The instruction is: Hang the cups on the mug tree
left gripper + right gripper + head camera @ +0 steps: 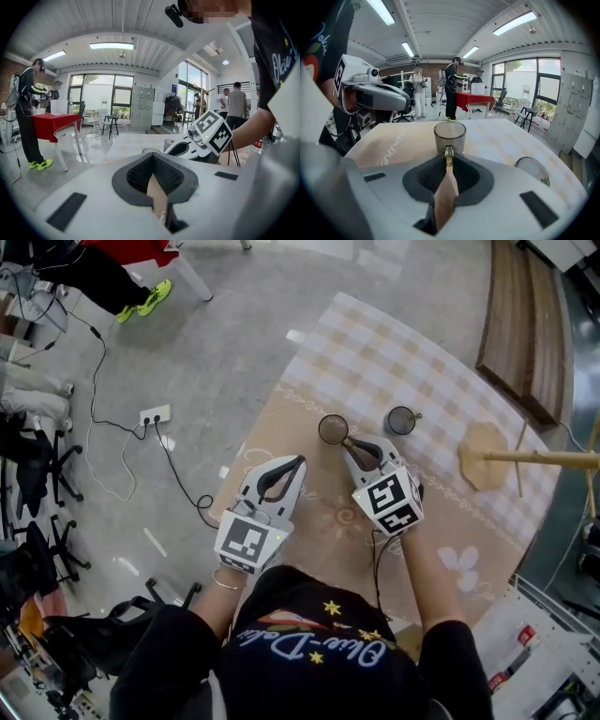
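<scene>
Pinching a glass cup (450, 133) by its handle, our right gripper (449, 158) reaches out over the checked surface (375, 362). Its fingers (429, 176) are closed on the thin loop, and the cup stands upright just beyond their tips. Our left gripper (298, 463) hangs just beside it on the left, over the tan part of the cloth near the surface's edge, and holds nothing. Its fingers (140, 173) meet at the tips, with only cloth showing through the gap behind them. A second cup (401, 419), also glass, sits on the cloth near the first, to its right in the head view and apart from both grippers. Farther right, close to the rim, we see the wooden mug tree (483, 457) with its round base on the cloth, well apart from both cups. On the grey floor left of the surface lies a power strip (155, 414) trailing black cables. Across the room, the gripper views show people standing by a red table (51, 123).
</scene>
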`<state>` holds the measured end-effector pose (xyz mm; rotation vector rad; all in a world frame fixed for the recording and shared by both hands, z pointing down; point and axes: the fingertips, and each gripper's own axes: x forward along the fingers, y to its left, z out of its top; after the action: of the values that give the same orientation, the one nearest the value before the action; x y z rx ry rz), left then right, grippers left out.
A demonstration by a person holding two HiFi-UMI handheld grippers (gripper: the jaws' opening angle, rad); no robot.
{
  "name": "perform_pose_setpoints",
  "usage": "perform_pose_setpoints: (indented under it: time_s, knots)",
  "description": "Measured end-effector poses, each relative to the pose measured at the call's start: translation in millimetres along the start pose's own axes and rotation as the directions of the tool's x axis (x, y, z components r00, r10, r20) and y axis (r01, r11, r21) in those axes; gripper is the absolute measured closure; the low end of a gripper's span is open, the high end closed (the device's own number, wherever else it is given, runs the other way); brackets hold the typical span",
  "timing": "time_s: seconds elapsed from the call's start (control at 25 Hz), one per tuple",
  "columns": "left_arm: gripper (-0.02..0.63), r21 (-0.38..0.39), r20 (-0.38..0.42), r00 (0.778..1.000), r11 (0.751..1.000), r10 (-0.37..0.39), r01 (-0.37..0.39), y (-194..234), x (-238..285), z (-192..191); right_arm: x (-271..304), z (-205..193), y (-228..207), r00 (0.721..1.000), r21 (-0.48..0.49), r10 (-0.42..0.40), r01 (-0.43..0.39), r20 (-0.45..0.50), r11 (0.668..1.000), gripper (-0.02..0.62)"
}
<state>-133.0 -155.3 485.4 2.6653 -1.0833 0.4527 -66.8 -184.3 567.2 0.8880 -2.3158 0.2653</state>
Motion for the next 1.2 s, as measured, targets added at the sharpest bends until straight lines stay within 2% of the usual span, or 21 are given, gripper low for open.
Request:
perform_pose_setpoints:
  time_s: [0.68,0.8,1.2]
  knots:
    - [0.604,0.061,-0.01,0.998,0.997,-0.057,0.057,-32.6,19.7,3.9,-60.0,6.1,-4.9,0.996,0.119,-0.046,0.036,0.078,0.992,0.548]
    - [0.604,0.049,-0.002,0.998,0.997,-0.06,0.06,-38.1,19.7,7.4,-70.5,6.6,-4.8,0.994,0.144,-0.049,0.035,0.096,0.989,0.548]
    - [0.604,0.086,0.004,0.996,0.993,-0.087,0.087,-65.8,22.2,16.6,-106.5,15.5,-3.0,0.986,0.161,-0.084,0.06,0.145,0.985,0.548]
